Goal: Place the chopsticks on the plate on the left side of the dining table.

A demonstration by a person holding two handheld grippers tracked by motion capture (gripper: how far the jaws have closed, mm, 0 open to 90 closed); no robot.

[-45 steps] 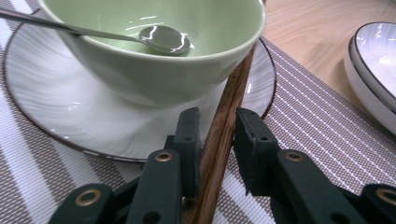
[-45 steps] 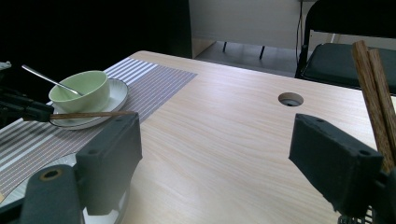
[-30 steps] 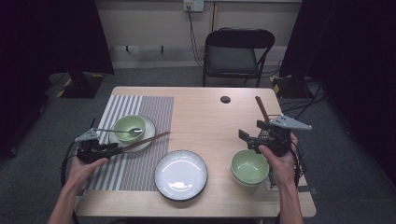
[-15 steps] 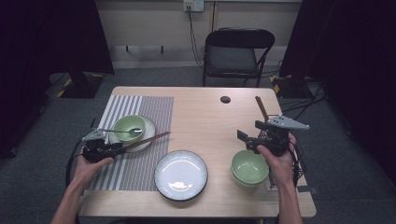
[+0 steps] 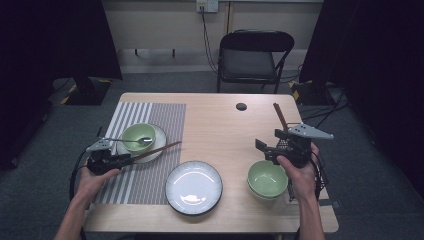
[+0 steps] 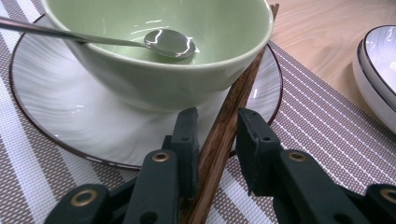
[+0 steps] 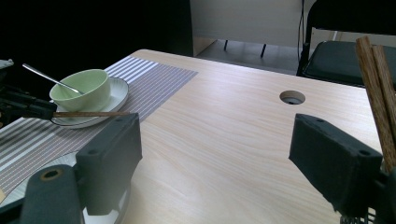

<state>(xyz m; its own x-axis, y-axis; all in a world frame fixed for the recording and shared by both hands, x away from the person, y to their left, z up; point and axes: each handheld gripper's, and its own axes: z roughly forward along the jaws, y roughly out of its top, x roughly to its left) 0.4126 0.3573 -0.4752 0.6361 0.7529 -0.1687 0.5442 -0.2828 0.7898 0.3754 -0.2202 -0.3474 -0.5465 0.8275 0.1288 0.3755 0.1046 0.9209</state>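
Readable text: none in any view.
Labels or brands: none legible on the bowls, plates or placemat.
Numbers and signs: none to be made out.

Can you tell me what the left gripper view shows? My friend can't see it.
The left gripper has a brown chopstick between its two black jaws. Behind it, a green bowl with a spoon sits on a white plate.
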